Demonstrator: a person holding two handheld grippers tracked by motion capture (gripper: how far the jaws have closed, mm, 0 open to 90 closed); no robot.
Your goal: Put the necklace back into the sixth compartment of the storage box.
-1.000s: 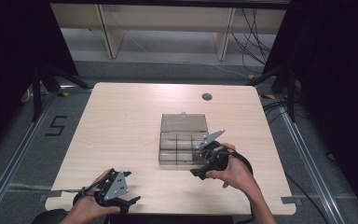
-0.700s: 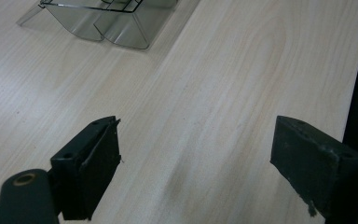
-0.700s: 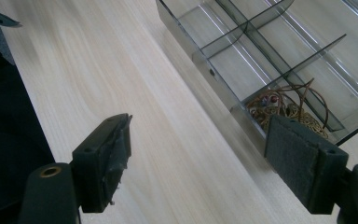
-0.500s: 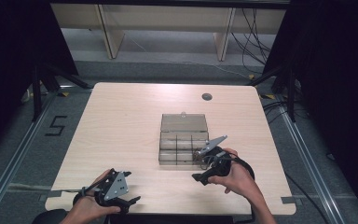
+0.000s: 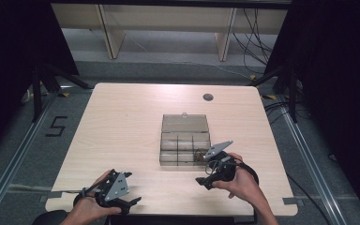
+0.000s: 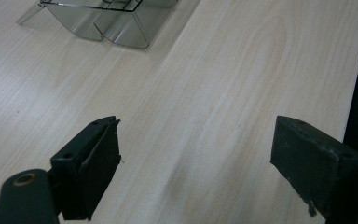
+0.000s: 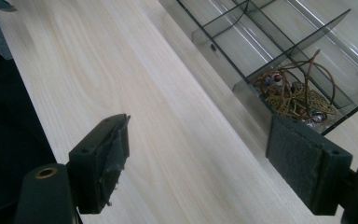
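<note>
We hold the right gripper [image 5: 205, 180] at lower right of the high view, just below the box [image 5: 185, 146]; its jaws stand wide apart, with nothing between them; in the right gripper view the box [image 7: 279, 60] lies ahead and to the upper right, its near wall just past the right jaw; the jewellery [image 7: 292, 96], a tangle of cord and beads, sits in the nearest corner compartment, at the box's lower right in the high view [image 5: 199, 155]; the box's long axis runs left to right across the high view. The left gripper [image 5: 132, 202] rests at lower left, well apart from the box, jaws likewise spread and empty; so the right hand [image 5: 241, 183] is nearer, and we judge any reach into that compartment falls to it.
</note>
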